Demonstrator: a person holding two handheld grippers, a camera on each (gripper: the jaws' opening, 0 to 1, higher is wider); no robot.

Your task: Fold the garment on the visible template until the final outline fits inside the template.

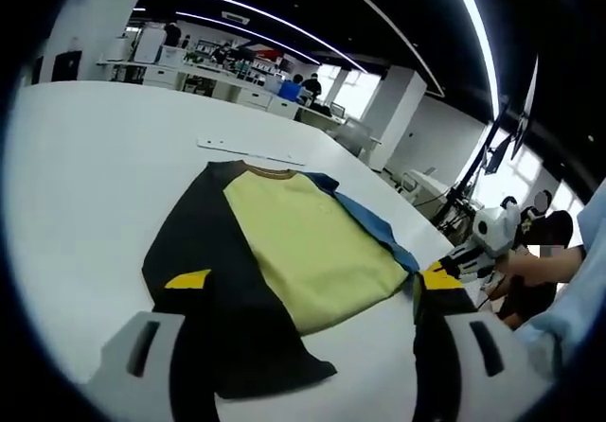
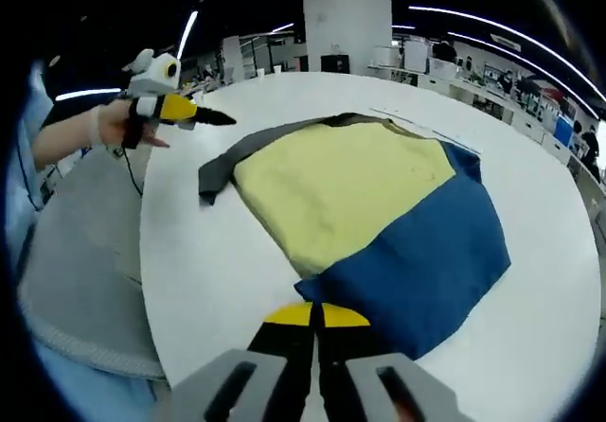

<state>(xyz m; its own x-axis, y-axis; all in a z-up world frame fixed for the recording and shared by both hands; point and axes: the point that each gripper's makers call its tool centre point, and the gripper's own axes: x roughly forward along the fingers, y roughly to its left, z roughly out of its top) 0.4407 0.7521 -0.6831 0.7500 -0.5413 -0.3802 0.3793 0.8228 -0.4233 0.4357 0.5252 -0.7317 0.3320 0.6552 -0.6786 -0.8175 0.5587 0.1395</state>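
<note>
The garment [image 2: 369, 219] — yellow in the middle, one sleeve dark and one blue — lies flat on the white table [image 2: 218, 280]. Just off its blue edge, the right gripper [image 2: 315, 320] has its jaws pressed together on nothing. The left gripper [image 1: 308, 294] hangs over the garment's dark sleeve — jaws spread wide, empty — held by a hand [image 2: 118, 124].

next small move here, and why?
Probably bring the open left gripper down onto the dark sleeve and fold it over the yellow panel. The garment lies spread flat on the white table, dark and blue sleeves both out; the right gripper is shut, holding nothing.
</note>
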